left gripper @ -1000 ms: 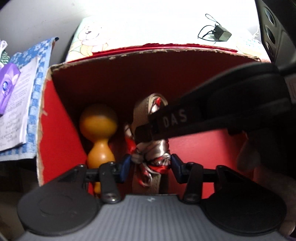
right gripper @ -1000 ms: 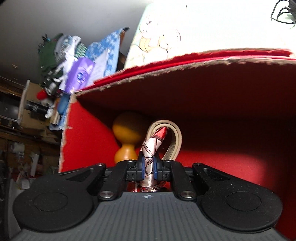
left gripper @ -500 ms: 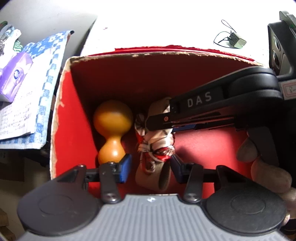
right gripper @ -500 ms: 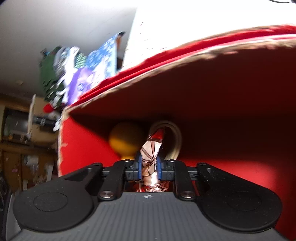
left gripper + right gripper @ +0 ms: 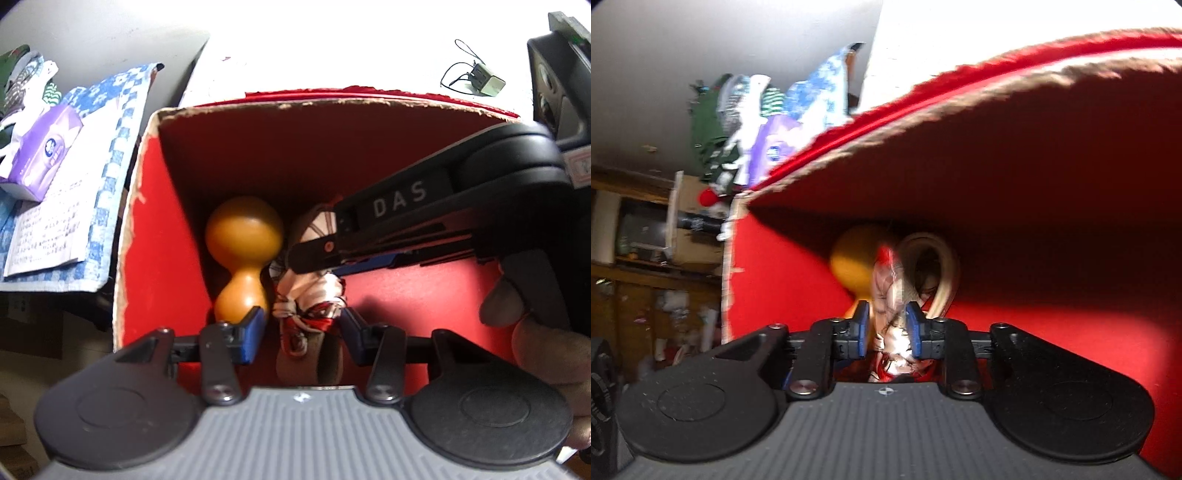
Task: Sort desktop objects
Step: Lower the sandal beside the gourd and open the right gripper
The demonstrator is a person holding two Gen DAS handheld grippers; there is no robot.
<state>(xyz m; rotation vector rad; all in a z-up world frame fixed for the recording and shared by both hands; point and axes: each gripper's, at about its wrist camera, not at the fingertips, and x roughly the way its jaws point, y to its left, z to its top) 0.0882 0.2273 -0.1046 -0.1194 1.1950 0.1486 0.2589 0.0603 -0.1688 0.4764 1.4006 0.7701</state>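
A red cardboard box holds an orange gourd-shaped object and a beige band wrapped in a red and white scarf. My left gripper is open just above the scarf bundle, jaws on either side of it. My right gripper is inside the box, its blue pads apart around the scarf, which stands between them; the beige band loops behind. The right gripper's arm also shows in the left wrist view, reaching in from the right.
A blue checked cloth with a paper and a purple tissue pack lies left of the box. A small charger with a cord lies on the white table behind. A dark device stands at the far right.
My right gripper was shut on the scarf and has opened around it. My left gripper has pulled back and up from the box, staying open.
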